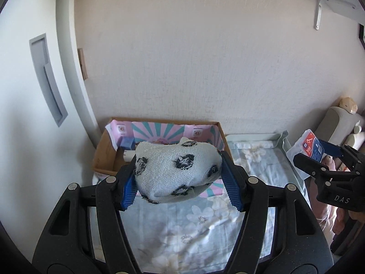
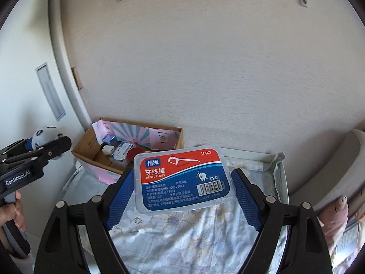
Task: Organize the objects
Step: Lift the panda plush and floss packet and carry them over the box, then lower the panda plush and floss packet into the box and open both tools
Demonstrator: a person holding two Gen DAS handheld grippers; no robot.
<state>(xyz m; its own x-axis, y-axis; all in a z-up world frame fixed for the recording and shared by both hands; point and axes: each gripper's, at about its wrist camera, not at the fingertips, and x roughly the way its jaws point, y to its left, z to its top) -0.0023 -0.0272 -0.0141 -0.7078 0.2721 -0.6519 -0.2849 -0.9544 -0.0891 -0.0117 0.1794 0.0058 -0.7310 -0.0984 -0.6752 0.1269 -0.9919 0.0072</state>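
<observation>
Grippers held loads: left gripper (image 1: 179, 178) clamped a balled white black-patterned sock (image 1: 176, 170); right gripper (image 2: 183, 194), at its three o'clock, clamped a clear plastic dental-floss box (image 2: 182, 179).

A rolled white sock (image 1: 176, 171) with black blotches hangs above the bed, pinched at both sides. A clear, flat floss box (image 2: 183, 179) with a red-and-blue label, lifted and tilted, probably holds floss picks.

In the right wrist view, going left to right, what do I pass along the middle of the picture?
Left gripper holding a rolled sock → cardboard box → dental floss box held between the right gripper's jaws → grey tray rim → beige cushion.
</observation>
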